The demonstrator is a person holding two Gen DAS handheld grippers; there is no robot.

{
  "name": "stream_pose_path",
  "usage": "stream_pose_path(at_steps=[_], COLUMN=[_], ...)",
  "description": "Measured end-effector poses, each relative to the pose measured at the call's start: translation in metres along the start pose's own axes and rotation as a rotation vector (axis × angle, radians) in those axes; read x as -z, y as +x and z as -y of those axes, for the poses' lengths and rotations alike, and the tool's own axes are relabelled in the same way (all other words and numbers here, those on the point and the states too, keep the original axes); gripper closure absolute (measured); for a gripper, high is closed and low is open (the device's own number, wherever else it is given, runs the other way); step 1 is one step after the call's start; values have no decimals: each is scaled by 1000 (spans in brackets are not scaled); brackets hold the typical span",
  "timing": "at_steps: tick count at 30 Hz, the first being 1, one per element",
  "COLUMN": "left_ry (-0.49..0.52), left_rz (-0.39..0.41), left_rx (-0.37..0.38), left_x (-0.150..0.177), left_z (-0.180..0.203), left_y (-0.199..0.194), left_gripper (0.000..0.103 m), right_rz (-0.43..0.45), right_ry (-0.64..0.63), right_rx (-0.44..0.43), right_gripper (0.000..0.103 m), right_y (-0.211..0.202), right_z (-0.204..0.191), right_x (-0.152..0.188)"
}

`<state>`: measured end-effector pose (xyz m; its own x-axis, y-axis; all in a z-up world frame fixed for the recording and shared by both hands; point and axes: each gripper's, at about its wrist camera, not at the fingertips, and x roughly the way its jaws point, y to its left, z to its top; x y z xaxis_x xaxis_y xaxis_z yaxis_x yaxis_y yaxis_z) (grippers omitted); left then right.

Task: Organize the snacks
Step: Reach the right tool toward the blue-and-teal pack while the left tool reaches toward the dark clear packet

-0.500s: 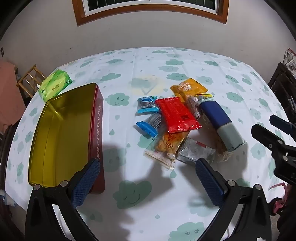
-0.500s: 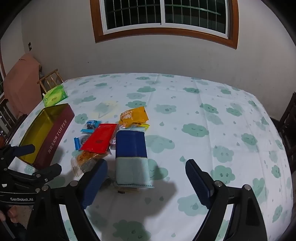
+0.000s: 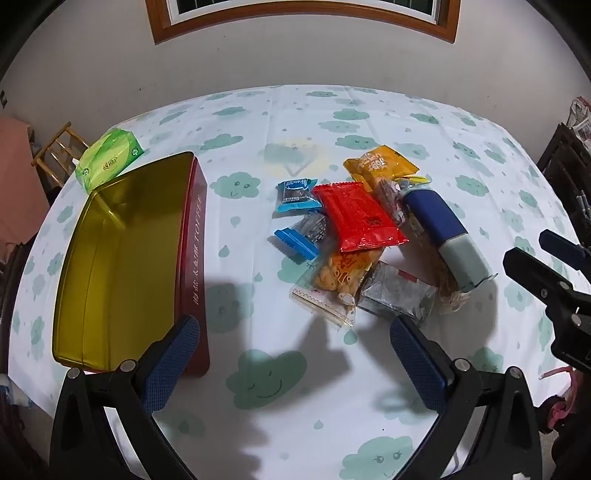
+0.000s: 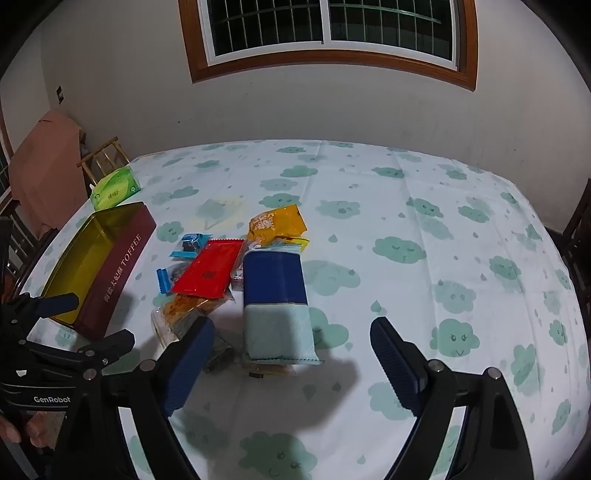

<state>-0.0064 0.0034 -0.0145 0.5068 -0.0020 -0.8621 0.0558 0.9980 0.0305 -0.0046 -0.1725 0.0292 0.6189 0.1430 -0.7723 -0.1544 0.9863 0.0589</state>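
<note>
- My left gripper hangs over the near part of the table, jaws spread wide with nothing between them, only bare cloud-print tablecloth and my own shadow underneath.
- My right gripper is likewise wide apart and empty, tilted down over the near end of the blue and pale-green pouch; its left finger sits in front of the near edge of the snack pile.
- The snacks lie in one loose heap mid-table, just beyond my left gripper's reach: a red packet on top, overlapping an orange bag of crackers in a clear wrapper.
- A grey foil packet lies nearest my left gripper's right finger, touching the cracker bag.
- Two small blue-ended sweets sit at the left side of the heap, one partly under the red packet.
- A yellow-orange bag lies at the far end, and the pouch runs along the right side, resting on other wrappers.
- The open red toffee tin, gold inside and with nothing in it, stands to the left of the heap, apart from it; my left gripper's left finger overlaps its near corner in view.
- A green tissue pack sits at the table edge beyond the tin.
- A wooden chair with a pinkish cloth stands off the left side, under the window.
</note>
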Motion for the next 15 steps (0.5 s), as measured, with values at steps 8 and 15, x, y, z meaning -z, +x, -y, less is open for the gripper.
stream_pose_path(at_steps=[8,15], left_ry=[-1,-1], left_rz=[-7,-18], left_rx=[0,0], left_x=[-1,0], left_z=[-2,-2], left_y=[1,5], left_gripper=[0,0], right_rz=[0,-9], right_ry=[-9,-4], right_rx=[-3,-8], right_gripper=[15,15], right_y=[1,4], right_z=[-4,-7], right_x=[5,6])
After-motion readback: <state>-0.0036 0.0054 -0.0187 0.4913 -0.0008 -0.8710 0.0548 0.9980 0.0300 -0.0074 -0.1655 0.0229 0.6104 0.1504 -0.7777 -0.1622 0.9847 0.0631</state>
